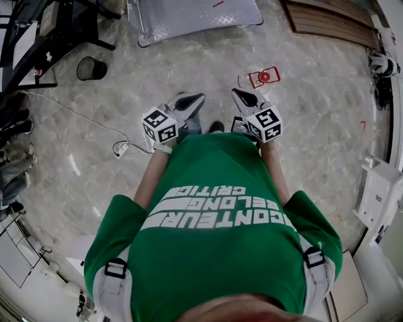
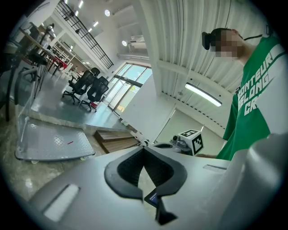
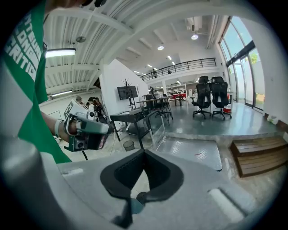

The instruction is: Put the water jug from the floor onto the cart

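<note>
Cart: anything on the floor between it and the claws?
Nothing visible. Only bare floor lies between the left claw, the right claw and the cart. A small red object sits right of that line, a black bin left of it.

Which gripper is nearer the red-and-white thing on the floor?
The right gripper: the red-and-white thing lies just beyond its shut fingers, while the left gripper sits farther off.

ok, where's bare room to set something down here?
The cart deck is bare. The floor is open between the wastebasket and the red-and-white item, and right of that item. Crowded: left edge, with desk frame and cable.
</note>
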Demonstrator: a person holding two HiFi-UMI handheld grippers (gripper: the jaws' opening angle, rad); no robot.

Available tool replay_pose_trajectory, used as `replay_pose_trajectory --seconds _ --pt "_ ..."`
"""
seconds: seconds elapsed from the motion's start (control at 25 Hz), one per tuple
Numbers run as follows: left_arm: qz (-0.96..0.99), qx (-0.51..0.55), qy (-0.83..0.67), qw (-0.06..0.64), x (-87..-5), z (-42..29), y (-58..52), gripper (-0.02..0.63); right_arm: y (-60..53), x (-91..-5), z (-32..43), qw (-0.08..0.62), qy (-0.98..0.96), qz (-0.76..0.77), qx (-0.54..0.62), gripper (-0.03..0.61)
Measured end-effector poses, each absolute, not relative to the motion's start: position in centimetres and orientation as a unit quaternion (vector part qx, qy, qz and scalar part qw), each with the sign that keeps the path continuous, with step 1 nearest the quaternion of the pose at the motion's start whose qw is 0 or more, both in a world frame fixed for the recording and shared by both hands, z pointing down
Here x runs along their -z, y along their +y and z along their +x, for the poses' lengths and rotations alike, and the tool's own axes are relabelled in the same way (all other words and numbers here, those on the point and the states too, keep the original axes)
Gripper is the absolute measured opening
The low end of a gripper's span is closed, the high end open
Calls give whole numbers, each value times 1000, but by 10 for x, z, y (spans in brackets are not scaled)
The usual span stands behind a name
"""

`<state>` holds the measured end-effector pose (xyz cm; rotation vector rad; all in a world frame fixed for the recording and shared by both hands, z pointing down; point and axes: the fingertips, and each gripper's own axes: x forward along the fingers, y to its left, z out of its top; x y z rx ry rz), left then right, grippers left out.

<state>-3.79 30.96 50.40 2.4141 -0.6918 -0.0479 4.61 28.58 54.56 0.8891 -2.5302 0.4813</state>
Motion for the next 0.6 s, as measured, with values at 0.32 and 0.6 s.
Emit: replay_pose_trajectory --seconds 0.32,0.6 --pt "921 28 -253 294 -490 -92 215 9 227 -550 -19 240 -907 296 -182 -8" --pt "918 29 -250 305 -497 -127 173 9 184 -551 -46 250 -900 304 -187 -8"
